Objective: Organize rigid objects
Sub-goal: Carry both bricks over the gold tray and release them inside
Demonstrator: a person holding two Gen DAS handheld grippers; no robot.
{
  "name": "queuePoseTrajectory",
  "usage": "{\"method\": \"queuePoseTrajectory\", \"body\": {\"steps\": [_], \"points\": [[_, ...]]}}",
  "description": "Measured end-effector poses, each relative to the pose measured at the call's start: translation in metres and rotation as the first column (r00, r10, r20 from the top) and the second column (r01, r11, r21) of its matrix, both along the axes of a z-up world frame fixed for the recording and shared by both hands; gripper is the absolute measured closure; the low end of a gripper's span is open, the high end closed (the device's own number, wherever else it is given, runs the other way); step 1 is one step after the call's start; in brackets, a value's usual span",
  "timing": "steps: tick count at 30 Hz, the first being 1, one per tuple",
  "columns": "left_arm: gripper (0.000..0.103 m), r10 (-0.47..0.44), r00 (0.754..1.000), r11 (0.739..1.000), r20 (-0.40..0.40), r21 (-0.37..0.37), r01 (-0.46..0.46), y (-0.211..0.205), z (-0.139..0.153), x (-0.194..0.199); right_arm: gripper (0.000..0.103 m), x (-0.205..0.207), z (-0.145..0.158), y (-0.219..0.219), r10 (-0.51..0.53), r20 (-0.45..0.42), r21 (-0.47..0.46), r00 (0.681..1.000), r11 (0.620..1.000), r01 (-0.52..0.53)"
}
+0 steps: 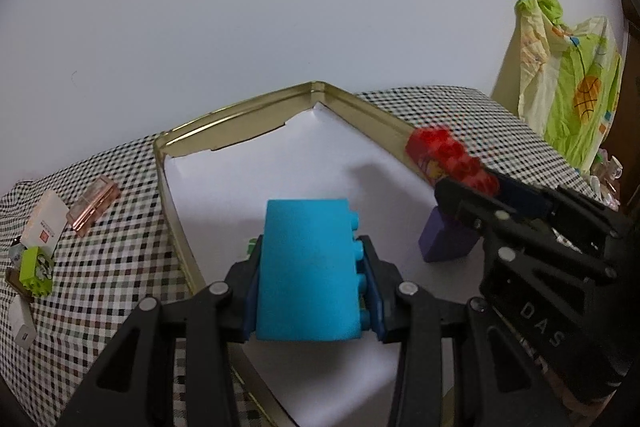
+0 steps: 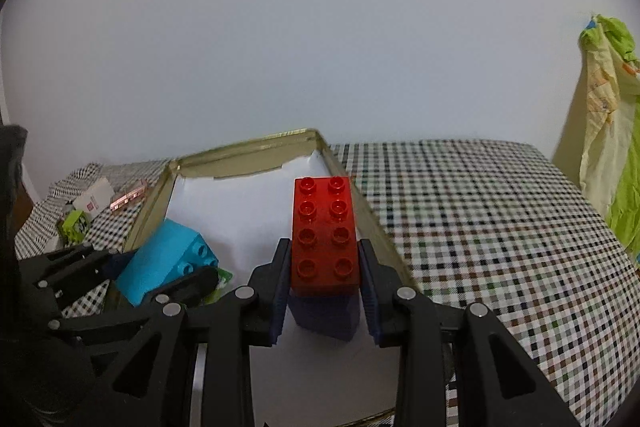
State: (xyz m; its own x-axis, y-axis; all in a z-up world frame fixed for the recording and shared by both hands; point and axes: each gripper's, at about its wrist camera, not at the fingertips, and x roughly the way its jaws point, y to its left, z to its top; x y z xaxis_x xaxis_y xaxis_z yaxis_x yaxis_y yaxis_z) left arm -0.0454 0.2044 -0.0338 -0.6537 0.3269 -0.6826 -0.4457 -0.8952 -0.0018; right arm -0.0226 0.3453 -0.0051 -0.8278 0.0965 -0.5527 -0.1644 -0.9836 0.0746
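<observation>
**Holding Two Bricks Over the Tin Tray**

Gripping a blue brick (image 1: 308, 271), the left gripper (image 1: 310, 291) is clenched on the brick's two long sides, with the studs turned toward the right finger. The brick is held over the white-lined floor of the gold tin tray (image 1: 256, 115), near the tray's left wall. A small green piece (image 1: 251, 246) shows just behind the left finger.

The right gripper (image 2: 325, 287) is clenched on a red brick (image 2: 325, 235), studs facing up. The red brick sits directly above a purple brick (image 2: 326, 315); whether the two touch cannot be determined. Both are inside the tray, close to its right wall.

The tray rests on a checkered tablecloth (image 2: 480, 227). Outside the tray, to its left, lie a lime-green block (image 1: 36, 267), a white box (image 1: 44, 223) and a clear pink case (image 1: 94, 205). A green and yellow cloth (image 1: 568, 75) hangs at the far right.
</observation>
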Motion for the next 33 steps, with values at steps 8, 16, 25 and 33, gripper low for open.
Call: {"method": "queuePoseTrajectory", "body": {"steps": [8, 16, 25, 33], "points": [[0.062, 0.015, 0.999, 0.999, -0.042, -0.040, -0.016, 0.004, -0.002, 0.000, 0.069, -0.004, -0.007, 0.007, 0.009, 0.021, -0.006, 1.000, 1.000, -0.008], [0.025, 0.064, 0.988, 0.997, -0.143, -0.034, -0.069, -0.004, 0.007, 0.005, 0.065, 0.002, -0.003, 0.012, -0.007, -0.007, -0.052, 1.000, 0.999, 0.007], [0.000, 0.100, 0.975, 0.994, -0.200, 0.071, -0.087, -0.023, 0.022, 0.012, 0.038, 0.036, 0.012, 0.035, -0.129, -0.193, -0.148, 0.973, 0.984, 0.101], [0.000, 0.116, 0.966, 0.993, -0.229, 0.030, -0.112, -0.029, 0.022, 0.015, 0.038, 0.041, 0.011, 0.044, -0.208, -0.197, -0.150, 0.958, 0.972, 0.180]]}}
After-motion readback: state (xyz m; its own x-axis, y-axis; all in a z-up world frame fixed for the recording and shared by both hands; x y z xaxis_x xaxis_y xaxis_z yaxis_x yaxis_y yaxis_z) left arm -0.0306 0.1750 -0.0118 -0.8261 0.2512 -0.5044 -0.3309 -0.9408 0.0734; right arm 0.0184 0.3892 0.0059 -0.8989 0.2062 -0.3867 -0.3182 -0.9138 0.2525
